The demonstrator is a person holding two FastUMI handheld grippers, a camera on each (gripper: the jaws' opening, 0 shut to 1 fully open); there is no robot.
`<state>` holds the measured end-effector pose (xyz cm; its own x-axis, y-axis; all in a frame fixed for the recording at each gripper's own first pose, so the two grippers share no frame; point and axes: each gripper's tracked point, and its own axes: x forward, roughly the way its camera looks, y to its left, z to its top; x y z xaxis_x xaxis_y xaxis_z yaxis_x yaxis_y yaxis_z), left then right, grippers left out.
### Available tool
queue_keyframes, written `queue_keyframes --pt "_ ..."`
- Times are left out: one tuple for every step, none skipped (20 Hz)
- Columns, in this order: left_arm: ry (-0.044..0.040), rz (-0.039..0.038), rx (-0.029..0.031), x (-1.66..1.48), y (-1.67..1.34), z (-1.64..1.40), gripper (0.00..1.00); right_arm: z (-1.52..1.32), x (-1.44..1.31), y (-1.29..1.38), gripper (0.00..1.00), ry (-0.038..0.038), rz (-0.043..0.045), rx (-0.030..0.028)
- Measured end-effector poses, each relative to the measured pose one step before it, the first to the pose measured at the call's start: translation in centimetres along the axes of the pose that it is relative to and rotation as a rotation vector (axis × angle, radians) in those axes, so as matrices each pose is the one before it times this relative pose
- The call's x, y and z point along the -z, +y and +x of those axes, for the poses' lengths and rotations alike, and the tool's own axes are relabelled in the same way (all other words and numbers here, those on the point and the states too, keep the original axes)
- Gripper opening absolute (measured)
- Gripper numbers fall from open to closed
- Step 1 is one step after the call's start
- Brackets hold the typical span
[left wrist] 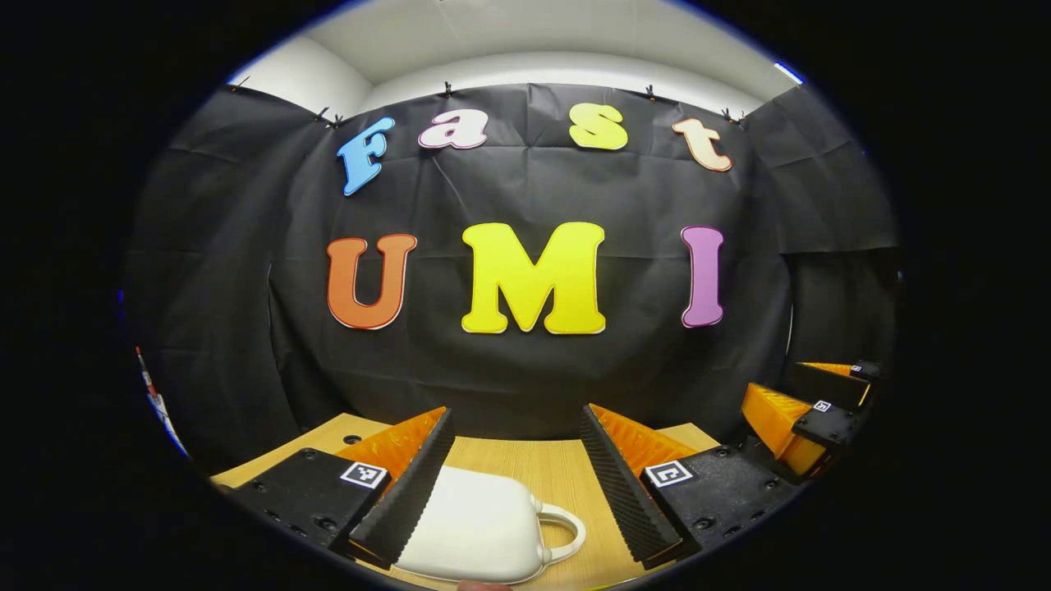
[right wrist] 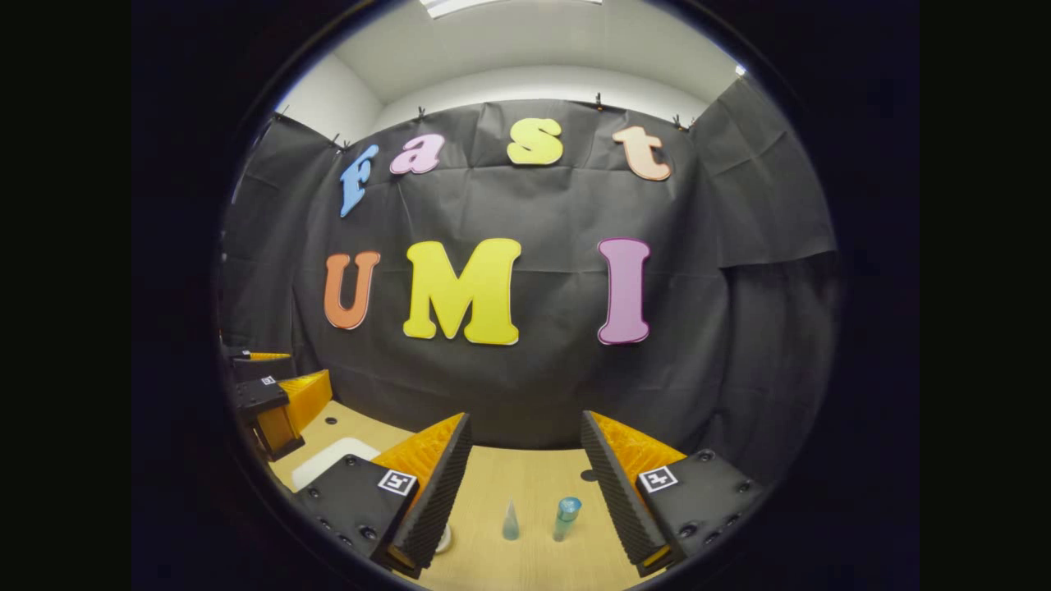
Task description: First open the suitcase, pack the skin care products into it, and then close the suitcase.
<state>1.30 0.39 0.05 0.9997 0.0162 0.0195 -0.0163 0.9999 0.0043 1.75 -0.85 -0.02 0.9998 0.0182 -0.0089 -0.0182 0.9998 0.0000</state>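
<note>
Both tongs, left [left wrist: 517, 484] and right [right wrist: 525, 484], hover wide and empty, the closed white hard-shell suitcase [left wrist: 476, 525] near on the wooden surface [left wrist: 550, 468], 2 translucent blue-green skincare bottles [right wrist: 565, 517] standing right, ready for packing.

A white suitcase [left wrist: 480, 525] is seen on the light wood table [left wrist: 550, 468] — two see-through blue bottles [right wrist: 565, 517] are seen there too.

No readable text; square coded markers [left wrist: 364, 474] on tool fingers only.

Recording booth: black cloth wall [left wrist: 525, 386], wood table [right wrist: 525, 484], clipped up.
</note>
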Motion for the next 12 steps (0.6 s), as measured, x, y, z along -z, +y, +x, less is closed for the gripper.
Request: queue_keyframes --pt "0.0028 0.00261 0.00085 0.128 -0.092 -0.015 0.98 -0.154 0.033 -0.04 0.8 0.00015 -0.00057 -0.00206" --pt "0.00269 0.00176 0.00116 0.053 0.072 0.016 0.98 -0.109 0.056 -0.148 0.79 -0.00176 0.00099 0.00107" --pt "0.00459 0.0006 0.00142 0.232 -0.055 -0.009 0.98 -0.05 -0.019 -0.09 0.79 -0.00092 0.00001 0.00052" --pt "0.00343 0.00136 0.00086 0.235 -0.114 -0.19 0.98 -0.133 0.066 -0.04 0.79 0.00062 -0.00141 -0.00051" --pt "0.00477 0.00058 0.00038 0.203 0.045 -0.173 0.98 -0.136 -0.017 -0.055 0.8 0.00024 -0.00213 -0.00036" --pt "0.00421 -0.00071 0.00435 0.139 -0.114 -0.021 0.98 -0.185 0.034 -0.051 0.79 -0.00146 -0.00174 0.00005" --pt "0.00784 0.00001 0.0048 0.291 -0.215 -0.105 0.98 -0.134 0.097 -0.052 0.79 0.00238 -0.0015 0.00055" --pt "0.0078 0.00229 0.00547 0.425 -0.21 -0.056 0.98 -0.148 0.411 -0.074 0.78 0.0041 -0.00244 -0.00052" --pt "0.00884 0.00421 0.01145 0.486 -0.301 -0.102 0.98 -0.123 0.299 -0.067 0.77 0.00664 -0.0026 -0.00177" --pt "0.00278 0.00296 0.01655 0.282 -0.418 -0.013 0.98 -0.124 0.388 -0.215 0.79 0.00799 -0.00553 0.00087" --pt "0.01298 0.00649 0.00812 0.577 -0.235 -0.092 0.98 -0.167 0.225 -0.406 0.79 0.00482 -0.00315 0.00704" --pt "0.01794 0.01339 0.00909 0.758 -0.304 0.145 0.98 -0.257 0.199 -0.602 0.79 0.00212 0.00037 0.00956"
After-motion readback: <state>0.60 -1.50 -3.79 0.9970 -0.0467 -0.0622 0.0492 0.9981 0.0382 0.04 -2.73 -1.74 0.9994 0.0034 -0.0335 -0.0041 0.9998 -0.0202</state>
